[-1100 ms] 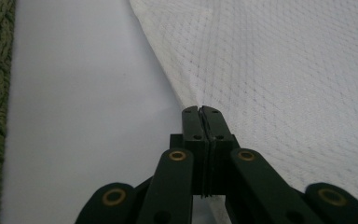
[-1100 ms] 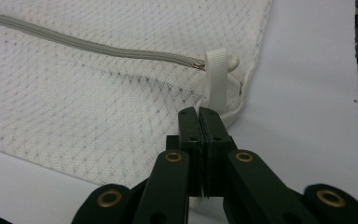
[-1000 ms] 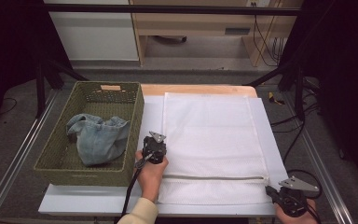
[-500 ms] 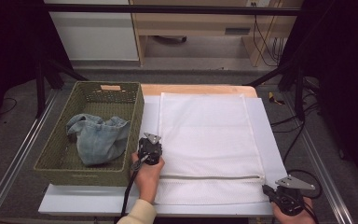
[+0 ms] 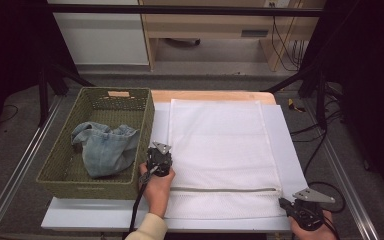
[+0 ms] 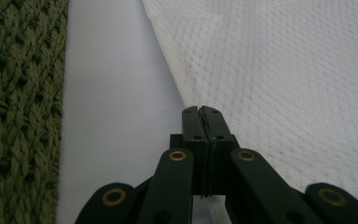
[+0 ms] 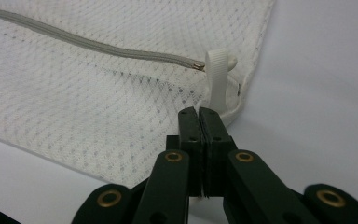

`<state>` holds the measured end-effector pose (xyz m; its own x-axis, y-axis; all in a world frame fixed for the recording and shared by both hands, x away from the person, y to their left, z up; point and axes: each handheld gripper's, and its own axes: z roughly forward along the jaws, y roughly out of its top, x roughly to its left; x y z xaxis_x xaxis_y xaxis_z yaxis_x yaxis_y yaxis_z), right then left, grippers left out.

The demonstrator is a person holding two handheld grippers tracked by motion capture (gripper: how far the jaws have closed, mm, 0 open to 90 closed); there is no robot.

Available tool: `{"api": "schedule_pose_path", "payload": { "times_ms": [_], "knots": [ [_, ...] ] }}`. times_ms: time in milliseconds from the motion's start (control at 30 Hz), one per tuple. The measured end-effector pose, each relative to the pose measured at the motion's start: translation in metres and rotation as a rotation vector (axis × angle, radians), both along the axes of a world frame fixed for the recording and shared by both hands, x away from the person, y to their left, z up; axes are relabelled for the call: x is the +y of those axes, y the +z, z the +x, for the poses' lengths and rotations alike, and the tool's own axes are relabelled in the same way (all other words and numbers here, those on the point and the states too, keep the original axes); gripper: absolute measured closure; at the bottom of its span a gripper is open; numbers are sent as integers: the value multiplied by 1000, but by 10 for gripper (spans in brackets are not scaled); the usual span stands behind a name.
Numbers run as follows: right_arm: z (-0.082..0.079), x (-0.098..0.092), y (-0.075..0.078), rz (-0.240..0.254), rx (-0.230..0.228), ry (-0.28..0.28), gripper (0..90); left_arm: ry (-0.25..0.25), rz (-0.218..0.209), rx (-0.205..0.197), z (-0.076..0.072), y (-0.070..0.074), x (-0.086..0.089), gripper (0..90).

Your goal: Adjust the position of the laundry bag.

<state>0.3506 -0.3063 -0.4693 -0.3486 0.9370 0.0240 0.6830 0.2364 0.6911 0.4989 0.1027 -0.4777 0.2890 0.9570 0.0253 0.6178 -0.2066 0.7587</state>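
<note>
From the high view I see a white mesh laundry bag [image 5: 220,150] lying flat on the white table [image 5: 80,217], its grey zipper [image 5: 225,189] running left to right near the near edge; my left gripper [image 5: 159,159] sits at the bag's left edge, just right of the green woven basket [image 5: 60,172], which holds a crumpled denim garment [image 5: 105,147]; my right gripper [image 5: 305,212] sits at the bag's near right corner, past the zipper's right end; the left hand [image 5: 156,187] comes in from the near side.

In the left gripper view my left gripper [image 6: 200,111] has its jaws pressed together, tips at the mesh bag's [image 6: 279,70] edge where it meets the bare table [image 6: 116,93]; whether a fold of mesh is pinched I cannot tell; the basket [image 6: 18,102] wall stands at the left.

In the right gripper view my right gripper [image 7: 199,112] also shows jaws closed tight, tips touching the low end of a white ribbon loop [image 7: 216,77] at the zipper's [image 7: 88,44] end; whether the loop is actually gripped I cannot tell; the bag [image 7: 98,107] spreads left.
</note>
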Motion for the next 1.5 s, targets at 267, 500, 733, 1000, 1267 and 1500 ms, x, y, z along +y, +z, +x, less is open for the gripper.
{"api": "schedule_pose_path", "payload": {
  "times_ms": [267, 500, 733, 1000, 1267, 1500],
  "knots": [
    [-1, 1, 0, -7, -4, 8, 891, 9, 13, -12, 0, 1, -2, 896],
    [-1, 1, -1, -1, 3, 8, 892, 17, 17, -8, 0, 1, -2, 896],
    [-1, 1, -1, 2, 3, 9, 890, 11, 18, -8, 0, -1, -2, 883],
    [-1, 0, -1, 8, 2, 3, 890, 7, 12, -1, 1, -3, -3, 881],
    [-1, -2, -1, 12, 1, -3, 888, 1, 16, -1, 1, -3, -3, 873],
    [-8, -7, 4, 25, -55, -20, 682, -24, 38, -57, -5, 4, -7, 678]
  ]
}}
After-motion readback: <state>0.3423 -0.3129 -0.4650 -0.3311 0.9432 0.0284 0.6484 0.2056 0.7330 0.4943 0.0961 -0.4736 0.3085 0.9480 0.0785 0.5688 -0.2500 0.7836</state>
